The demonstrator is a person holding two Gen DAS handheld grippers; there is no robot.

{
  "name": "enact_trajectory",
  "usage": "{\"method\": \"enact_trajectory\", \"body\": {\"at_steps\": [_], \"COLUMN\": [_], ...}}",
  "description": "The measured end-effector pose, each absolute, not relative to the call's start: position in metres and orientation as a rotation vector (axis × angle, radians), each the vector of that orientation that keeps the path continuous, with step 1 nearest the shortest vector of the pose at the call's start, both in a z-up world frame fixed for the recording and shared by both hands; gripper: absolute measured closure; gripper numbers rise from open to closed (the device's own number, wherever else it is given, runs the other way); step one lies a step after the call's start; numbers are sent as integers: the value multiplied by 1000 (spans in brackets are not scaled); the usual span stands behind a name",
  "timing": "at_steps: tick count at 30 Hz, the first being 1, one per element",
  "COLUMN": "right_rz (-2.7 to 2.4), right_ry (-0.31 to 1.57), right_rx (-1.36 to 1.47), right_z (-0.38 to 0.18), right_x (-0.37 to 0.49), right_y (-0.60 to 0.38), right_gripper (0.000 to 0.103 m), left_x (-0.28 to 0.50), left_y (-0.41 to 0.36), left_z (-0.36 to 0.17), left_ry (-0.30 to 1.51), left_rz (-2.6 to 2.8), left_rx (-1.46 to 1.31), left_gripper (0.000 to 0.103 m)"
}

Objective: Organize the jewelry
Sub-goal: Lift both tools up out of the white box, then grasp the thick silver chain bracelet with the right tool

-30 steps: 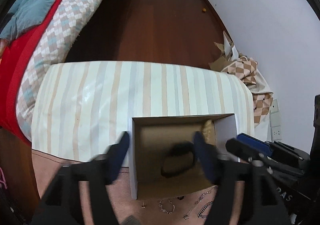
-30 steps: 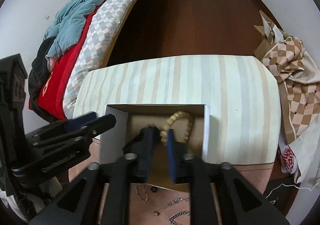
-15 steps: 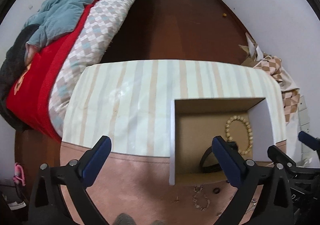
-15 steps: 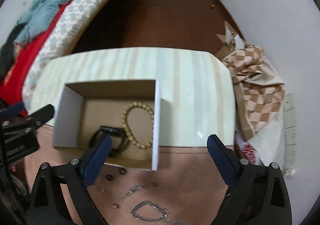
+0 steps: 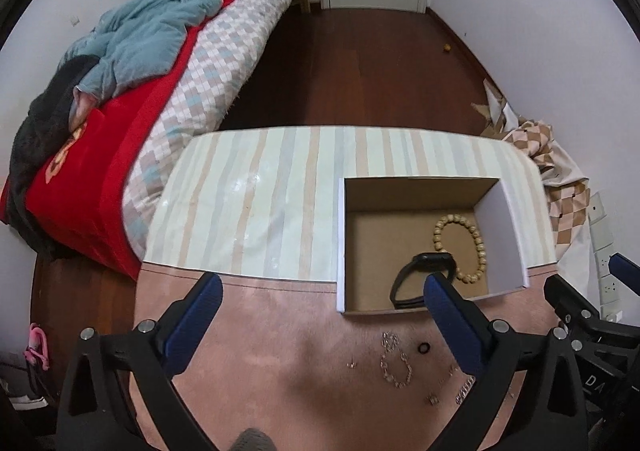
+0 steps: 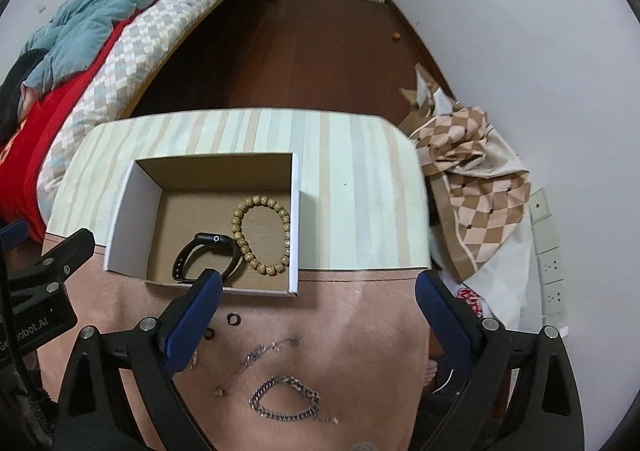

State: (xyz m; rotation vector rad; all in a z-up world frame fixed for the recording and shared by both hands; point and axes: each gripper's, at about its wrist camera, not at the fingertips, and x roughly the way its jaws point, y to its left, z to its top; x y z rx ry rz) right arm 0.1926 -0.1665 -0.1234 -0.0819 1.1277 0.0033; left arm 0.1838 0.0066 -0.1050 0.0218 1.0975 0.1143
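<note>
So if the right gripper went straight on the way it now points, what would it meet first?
Probably the striped tabletop just right of the cardboard box. The right gripper is open and empty; depth is hard to judge, so it might clip the box's right wall.

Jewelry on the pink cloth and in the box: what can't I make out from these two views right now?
- Black watch: left view, left claw's right finger covers its near strap.
- Small pieces by the thin chain: left view, too small to identify; some lie behind that finger.
- Dark ring has a neighbour half hidden by the right claw's left finger, right view.
- Silver chain bracelet: clasp too small to read.
</note>
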Motion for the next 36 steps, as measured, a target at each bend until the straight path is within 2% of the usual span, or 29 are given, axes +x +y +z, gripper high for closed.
{"method": "enact_trajectory", "body": {"at_steps": [9, 25, 29, 32, 36], "right_rz": [0, -10, -11, -25, -26], "right_ry": [1022, 883, 931, 1010, 1172], "right_rx": [-66, -36, 8, 37, 117], "right_z": [-68, 5, -10, -46, -119], "right_x": [145, 76, 76, 80, 86], "right_y": [-168, -176, -184, -195, -215], "right_gripper": [5, 5, 5, 5, 5], "left_x": [137, 80, 79, 78, 81], "left_y": [4, 2, 2, 8, 16], "left_z": [-49, 1, -18, -49, -103], "left_ry": [987, 909, 943, 987, 1097], "left_rz": [102, 89, 127, 156, 189], "left_rx": [5, -24, -16, -31, -54], "left_gripper": [0, 0, 0, 0, 0]}}
